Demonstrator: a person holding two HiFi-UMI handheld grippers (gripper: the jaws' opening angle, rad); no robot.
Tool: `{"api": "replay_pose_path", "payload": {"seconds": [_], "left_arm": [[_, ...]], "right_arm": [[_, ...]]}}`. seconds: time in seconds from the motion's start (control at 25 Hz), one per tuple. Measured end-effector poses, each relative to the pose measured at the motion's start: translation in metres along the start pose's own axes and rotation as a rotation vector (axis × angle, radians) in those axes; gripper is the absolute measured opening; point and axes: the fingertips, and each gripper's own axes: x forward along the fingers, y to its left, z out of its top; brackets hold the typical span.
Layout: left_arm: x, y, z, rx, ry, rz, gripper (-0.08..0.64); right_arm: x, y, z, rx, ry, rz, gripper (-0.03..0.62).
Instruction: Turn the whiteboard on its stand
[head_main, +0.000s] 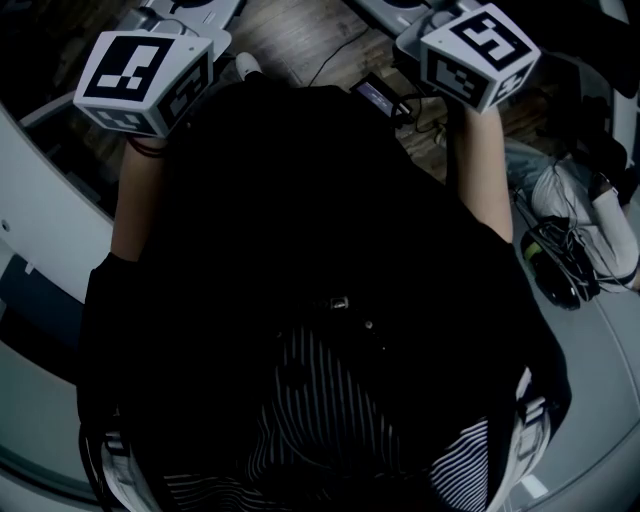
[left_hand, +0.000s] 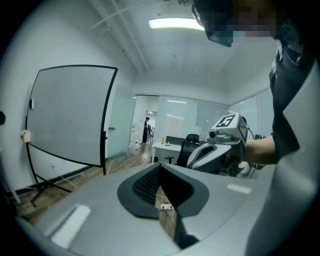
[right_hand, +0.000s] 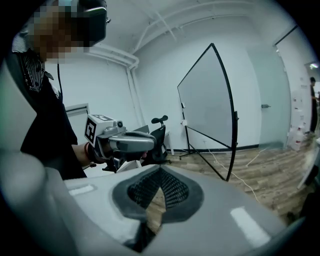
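- Jaws of left gripper (left_hand: 161, 170) are sitting closed, gripping nothing.
- Right gripper (right_hand: 159, 172) is pressing shut, empty too.
- Whiteboard (left_hand: 70, 115) is standing upright, well apart from both.

The whiteboard (left_hand: 70, 115) stood on its stand (left_hand: 42, 182) near the wall (left_hand: 60, 45), to the left of the left gripper (left_hand: 162, 187) and well ahead of it. The right gripper (left_hand: 222, 142) was beside the left gripper, on its right. Both were held out before the person (head_main: 320, 300), apart from each other and from the board. From the right gripper's side the board lay ahead to the right and the left gripper to the left. Past the board's right edge, farther back, a desk (left_hand: 167, 146) had a chair (left_hand: 190, 142) just beside it. On the floor (head_main: 290, 35) below the right gripper lay what seemed a bundle of cables (head_main: 560, 250).
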Motion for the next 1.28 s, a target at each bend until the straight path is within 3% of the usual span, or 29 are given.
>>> {"api": "replay_pose_path", "payload": {"seconds": [0.12, 0.28, 0.76, 0.96, 1.28], "left_arm": [[0.0, -0.003, -0.001, 0.067, 0.009, 0.012, 0.0], [-0.001, -0.006, -0.002, 0.077, 0.014, -0.001, -0.002], [0.003, -0.012, -0.007, -0.008, 0.017, -0.04, 0.0], [0.005, -0.014, -0.004, 0.017, 0.06, -0.093, 0.0], [-0.001, -0.01, -0.008, -0.017, 0.062, -0.057, 0.0]], "right_arm": [[0.001, -0.003, 0.0, 0.008, -0.002, 0.001, 0.0], [0.004, -0.001, -0.001, -0.004, 0.009, 0.016, 0.0], [0.003, -0.006, -0.01, 0.027, 0.062, -0.002, 0.0], [0.001, -0.002, -0.01, 0.112, 0.016, -0.011, 0.0], [0.002, -0.008, -0.008, 0.118, 0.012, 0.005, 0.0]]}}
